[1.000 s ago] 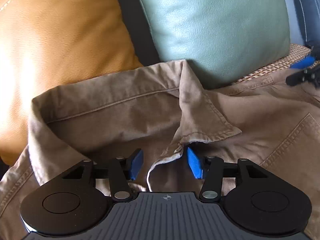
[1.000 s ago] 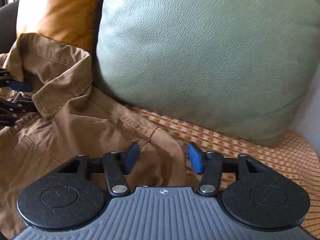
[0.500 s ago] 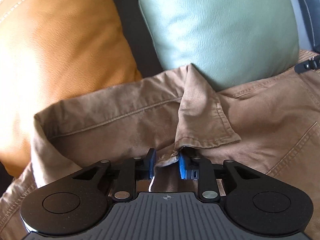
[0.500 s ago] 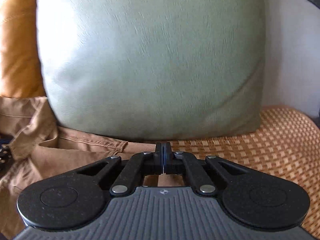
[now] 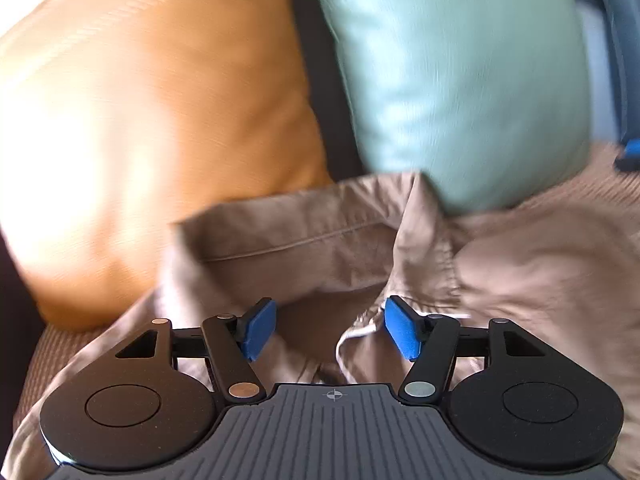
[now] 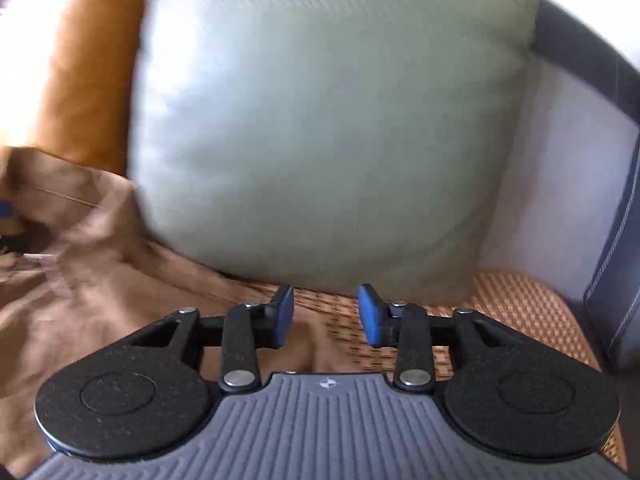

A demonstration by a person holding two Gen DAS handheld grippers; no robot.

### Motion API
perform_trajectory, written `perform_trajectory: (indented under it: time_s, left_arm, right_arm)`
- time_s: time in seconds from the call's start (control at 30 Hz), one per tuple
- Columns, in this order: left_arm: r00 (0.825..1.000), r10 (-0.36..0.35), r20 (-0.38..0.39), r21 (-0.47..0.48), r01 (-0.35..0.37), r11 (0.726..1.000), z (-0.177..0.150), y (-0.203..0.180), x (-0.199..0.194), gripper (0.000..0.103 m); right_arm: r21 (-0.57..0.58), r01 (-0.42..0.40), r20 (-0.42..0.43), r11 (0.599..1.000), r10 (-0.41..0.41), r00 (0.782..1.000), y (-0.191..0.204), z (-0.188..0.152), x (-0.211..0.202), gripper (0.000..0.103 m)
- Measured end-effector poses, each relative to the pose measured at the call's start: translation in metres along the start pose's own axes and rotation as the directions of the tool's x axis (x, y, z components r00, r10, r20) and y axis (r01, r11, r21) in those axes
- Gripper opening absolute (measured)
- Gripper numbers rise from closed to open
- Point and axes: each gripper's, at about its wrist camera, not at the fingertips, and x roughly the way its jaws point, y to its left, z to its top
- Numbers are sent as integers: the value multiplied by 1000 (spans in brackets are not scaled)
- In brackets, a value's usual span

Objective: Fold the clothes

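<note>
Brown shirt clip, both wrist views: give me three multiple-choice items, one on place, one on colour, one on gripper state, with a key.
1. Where does the brown shirt lie?
A. against the foot of the two cushions
B. on a hanger
C. inside a basket

2. What colour is the cushion beside the pale green cushion?
A. red
B. orange
C. white

3. How does the left hand-held gripper stand?
A. shut on the collar
B. out of view
C. open over the collar

Key:
1 A, the collar rests against the bases of both cushions.
2 B, the left wrist view shows it orange.
3 C, its blue pads stand apart with the cloth loose between them; the right hand-held gripper is open too.
</note>
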Motion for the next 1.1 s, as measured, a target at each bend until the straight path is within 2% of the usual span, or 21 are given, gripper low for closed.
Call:
perform_trajectory:
  time_s: [0.07, 0.17, 0.27, 0.37, 0.43, 0.53, 0.6, 0.8, 0.87, 0.9, 0.93, 0.97, 1.0, 1.03, 1.07, 1.1]
  left_arm:
    - [1000, 11, 18, -24, -10, 1000, -6, 13, -33, 78]
    - [996, 89, 13, -10, -89, 996, -23, 34, -67, 79]
    - [986, 163, -19, -12, -164, 986, -41, 64, -87, 79]
    - [965, 260, -33, 8, -260, 966, -55, 93, -95, 79]
    - [944, 329, -31, 35, -328, 944, -62, 111, -92, 80]
    - [921, 388, -41, 66, -385, 921, -68, 132, -74, 81]
    - [922, 383, -56, 80, -378, 922, -69, 143, -61, 81]
    - [957, 279, -83, 129, -267, 955, -80, 159, -44, 82]
    - [961, 264, -87, 152, -249, 956, -83, 161, -36, 84]
    - [959, 268, -94, 169, -250, 953, -84, 161, -31, 78]
    - [960, 260, -105, 180, -239, 954, -85, 161, -27, 68]
    - [961, 249, -118, 188, -225, 956, -85, 162, -22, 39]
    - [961, 244, -129, 181, -219, 959, -86, 163, -17, 19]
    - [958, 259, -120, 170, -237, 957, -85, 164, -16, 18]
    - [954, 286, -96, 148, -270, 951, -81, 167, -17, 17]
    - [947, 315, -69, 122, -305, 944, -77, 171, -17, 17]
  right_arm:
    - [-16, -79, 14, 997, 79, 997, 16, 8, -23, 45]
    - [-30, -209, 21, 977, 210, 978, 47, 21, -50, 48]
    - [-73, -284, 1, 956, 284, 959, 89, 29, -46, 51]
    - [-114, -357, -22, 927, 356, 934, 131, 38, -42, 60]
    - [-141, -404, -39, 904, 403, 915, 159, 43, -40, 61]
    - [-177, -470, -66, 865, 466, 882, 201, 51, -35, 65]
    - [-186, -481, -84, 857, 474, 876, 218, 47, -16, 67]
    - [-230, -502, -140, 834, 482, 865, 259, 39, 51, 73]
    - [-232, -496, -155, 837, 471, 868, 263, 36, 67, 73]
    - [-234, -493, -163, 838, 466, 870, 264, 35, 74, 73]
    - [-235, -490, -171, 840, 460, 871, 266, 34, 82, 72]
    - [-234, -487, -175, 841, 457, 872, 267, 33, 88, 65]
    - [-222, -488, -161, 844, 462, 872, 263, 37, 86, 52]
    - [-210, -489, -148, 846, 467, 872, 259, 41, 84, 28]
    - [-198, -490, -134, 849, 472, 871, 255, 45, 82, 21]
    - [-185, -491, -120, 851, 477, 871, 252, 48, 81, 19]
